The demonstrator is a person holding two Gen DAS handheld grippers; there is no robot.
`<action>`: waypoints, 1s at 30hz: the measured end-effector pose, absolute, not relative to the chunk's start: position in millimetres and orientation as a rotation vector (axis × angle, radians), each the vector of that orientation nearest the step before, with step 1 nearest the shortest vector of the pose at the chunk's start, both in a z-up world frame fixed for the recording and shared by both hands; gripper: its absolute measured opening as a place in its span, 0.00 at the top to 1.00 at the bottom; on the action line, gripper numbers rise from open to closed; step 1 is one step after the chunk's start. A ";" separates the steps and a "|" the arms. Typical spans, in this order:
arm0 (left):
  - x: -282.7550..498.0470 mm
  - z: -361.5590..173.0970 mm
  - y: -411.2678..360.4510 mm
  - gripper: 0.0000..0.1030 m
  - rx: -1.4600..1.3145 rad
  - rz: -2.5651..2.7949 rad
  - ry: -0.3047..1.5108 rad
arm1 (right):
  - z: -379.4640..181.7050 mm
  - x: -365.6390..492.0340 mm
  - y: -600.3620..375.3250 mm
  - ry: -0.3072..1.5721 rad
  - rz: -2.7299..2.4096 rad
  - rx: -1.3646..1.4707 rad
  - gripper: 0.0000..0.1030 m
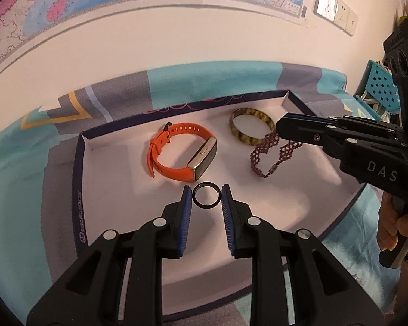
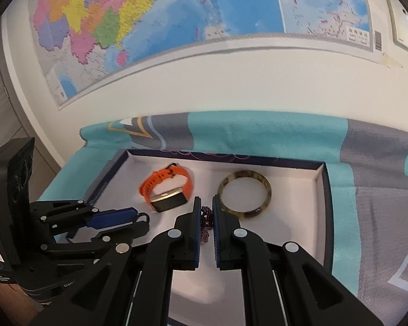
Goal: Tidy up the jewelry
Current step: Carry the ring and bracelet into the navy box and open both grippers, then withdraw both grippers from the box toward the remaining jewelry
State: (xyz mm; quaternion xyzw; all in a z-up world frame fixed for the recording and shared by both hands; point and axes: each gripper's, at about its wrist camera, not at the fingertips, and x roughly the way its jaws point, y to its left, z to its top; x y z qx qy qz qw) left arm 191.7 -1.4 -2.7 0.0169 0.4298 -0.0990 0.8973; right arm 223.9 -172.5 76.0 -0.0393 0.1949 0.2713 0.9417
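A shallow white tray with a dark blue rim lies on a patterned cloth. In it are an orange smartwatch, a tortoiseshell bangle and a purple beaded bracelet. My left gripper is shut on a black ring, held at its fingertips just above the tray floor. My right gripper is shut on the beaded bracelet, which hangs between its pads above the tray.
The teal, grey and white cloth covers the table. A wall map hangs behind. Wall sockets and a teal perforated basket are at the right.
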 end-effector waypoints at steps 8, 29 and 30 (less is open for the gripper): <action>198.8 -14.9 -0.3 0.78 0.039 -0.191 0.927 | 66.9 237.8 -180.3 0.436 0.514 -0.058 0.93; 169.7 14.6 -5.8 0.51 0.065 -0.194 0.811 | 59.5 190.6 -188.4 0.341 0.440 -0.161 0.25; 163.3 18.4 -6.7 0.50 0.071 -0.189 0.795 | 58.8 185.6 -189.7 0.330 0.433 -0.170 0.20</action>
